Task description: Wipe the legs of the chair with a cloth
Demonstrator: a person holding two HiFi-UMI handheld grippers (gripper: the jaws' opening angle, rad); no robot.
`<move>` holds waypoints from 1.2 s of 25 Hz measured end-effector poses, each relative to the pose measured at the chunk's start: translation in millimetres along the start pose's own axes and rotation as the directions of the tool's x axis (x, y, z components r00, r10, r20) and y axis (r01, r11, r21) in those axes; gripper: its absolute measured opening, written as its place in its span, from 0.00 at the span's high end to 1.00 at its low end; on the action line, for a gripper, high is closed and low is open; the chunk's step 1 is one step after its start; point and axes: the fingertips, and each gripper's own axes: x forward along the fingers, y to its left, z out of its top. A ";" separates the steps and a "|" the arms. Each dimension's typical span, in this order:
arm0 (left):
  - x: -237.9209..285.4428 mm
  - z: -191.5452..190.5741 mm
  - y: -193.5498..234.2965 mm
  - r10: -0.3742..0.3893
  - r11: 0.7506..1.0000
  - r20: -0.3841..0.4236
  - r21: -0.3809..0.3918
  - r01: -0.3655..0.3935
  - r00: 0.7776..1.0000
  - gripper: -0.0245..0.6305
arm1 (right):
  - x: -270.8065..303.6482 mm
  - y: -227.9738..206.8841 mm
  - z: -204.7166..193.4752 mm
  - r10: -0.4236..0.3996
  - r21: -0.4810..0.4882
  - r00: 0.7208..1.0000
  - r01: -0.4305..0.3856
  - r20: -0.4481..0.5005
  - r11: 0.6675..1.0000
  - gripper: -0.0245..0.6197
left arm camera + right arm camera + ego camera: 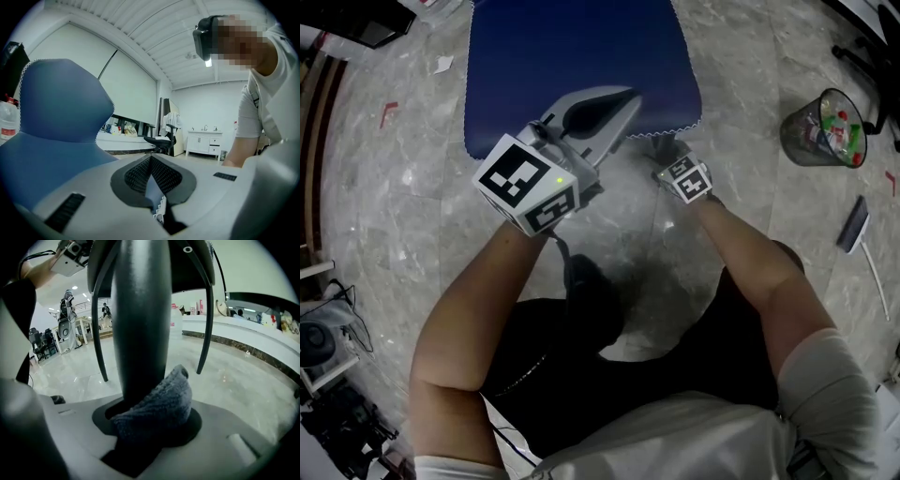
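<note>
The chair's blue seat fills the top of the head view, with a white zigzag trim along its front edge. My left gripper is level at that edge. In the left gripper view it is shut on a strip of the blue trimmed edge, and the seat rises at the left. My right gripper reaches under the seat, its tips hidden. In the right gripper view it is shut on a grey cloth that presses against the thick dark chair leg.
Two thin dark struts slant down beside the leg to the marble floor. A wire waste basket stands at the right, with a flat dark object near it. A scrap of paper lies at the left. Cabled equipment sits at bottom left.
</note>
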 end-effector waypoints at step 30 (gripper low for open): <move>2.7 -2.2 0.1 -0.011 1.000 -0.014 -0.011 0.011 1.000 0.95 | -12.4 1.2 23.0 -0.021 -0.044 0.998 0.023 0.060 0.999 0.72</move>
